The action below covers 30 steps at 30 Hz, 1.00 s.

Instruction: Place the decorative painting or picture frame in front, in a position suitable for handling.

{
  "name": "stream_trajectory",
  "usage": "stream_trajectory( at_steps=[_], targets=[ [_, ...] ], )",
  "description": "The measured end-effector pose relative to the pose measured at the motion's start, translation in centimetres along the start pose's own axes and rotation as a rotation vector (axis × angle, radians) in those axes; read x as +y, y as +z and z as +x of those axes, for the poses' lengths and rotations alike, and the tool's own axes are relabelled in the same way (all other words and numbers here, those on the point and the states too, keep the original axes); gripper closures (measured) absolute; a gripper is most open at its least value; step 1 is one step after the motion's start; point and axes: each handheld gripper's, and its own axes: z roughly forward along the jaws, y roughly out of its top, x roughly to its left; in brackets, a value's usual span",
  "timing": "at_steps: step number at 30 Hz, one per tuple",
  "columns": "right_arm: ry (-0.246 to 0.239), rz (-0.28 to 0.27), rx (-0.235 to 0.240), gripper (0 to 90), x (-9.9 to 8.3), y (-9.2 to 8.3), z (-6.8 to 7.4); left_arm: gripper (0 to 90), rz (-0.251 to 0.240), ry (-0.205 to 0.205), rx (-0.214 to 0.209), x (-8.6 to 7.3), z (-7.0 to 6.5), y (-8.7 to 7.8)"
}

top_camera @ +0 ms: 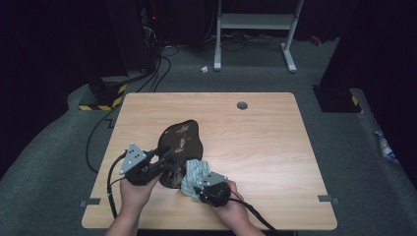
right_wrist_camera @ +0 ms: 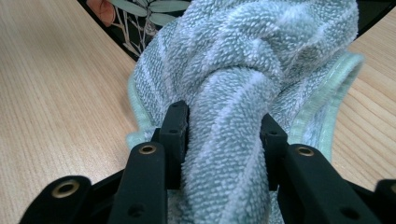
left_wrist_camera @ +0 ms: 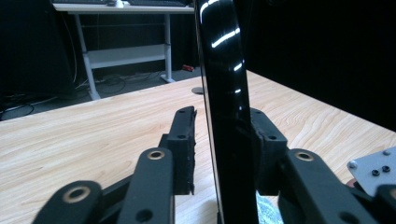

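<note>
Left gripper (top_camera: 164, 156) sits near the near-left of the table (top_camera: 255, 147), its jaws astride the edge of a glossy black tray (top_camera: 181, 142). In the left gripper view the tray (left_wrist_camera: 224, 93) stands on edge between the jaws; the right pad touches it, the left pad stands a small gap off, so a firm clamp can't be confirmed. Tray is tilted up off the table, its far end pointing away from the person, and its face carries a painted pattern of pale green leaves, thin stems and an orange-pink flower (right_wrist_camera: 103, 10). No brand, label or readable writing on tray, cloth or grippers. Right gripper (top_camera: 196, 183) is just right of the left one, at the near edge of the table, jaws closed tight on a bunched fold of a pale green-and-white striped towel (top_camera: 193, 174). In the right gripper view the towel (right_wrist_camera: 233, 93) bulges out between both pads and lies against the tray's near end. Grey three-cornered plates top both grippers, and cables trail toward the person. Round grommet hole (top_camera: 242, 105) at the far side of the table, well apart from the work. White desk frame (top_camera: 255, 22) on the floor beyond the table, yellow-black hazard tape (top_camera: 101, 105) at far left.
</note>
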Motion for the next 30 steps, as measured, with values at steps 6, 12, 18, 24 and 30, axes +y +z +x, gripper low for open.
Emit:
stream_trajectory(
  at_steps=[6, 12, 18, 24, 30],
  targets=[
    [0.003, -0.019, 0.003, 66.0, 0.3, -0.4, 0.1, 72.6, -0.016, -0.021, -0.008, -0.2, 0.1, -0.1],
    [0.02, -0.061, -0.011, 66.7, 1.5, -1.2, -0.2, 77.6, -0.026, -0.025, -0.011, -0.5, 0.1, -0.2],
    [0.011, -0.083, -0.02, 67.2, 3.6, -1.5, -0.1, 78.5, -0.03, -0.035, -0.004, -0.5, 0.1, -0.2],
    [-0.048, -0.099, 0.05, 67.5, 4.9, -2.0, 2.7, 78.7, -0.032, -0.045, -0.003, -0.5, 0.1, -0.1],
    [-0.119, -0.085, 0.151, 68.0, 5.3, -1.9, 6.3, 78.8, -0.024, -0.047, -0.005, -0.5, 0.2, -0.2]
  ],
)
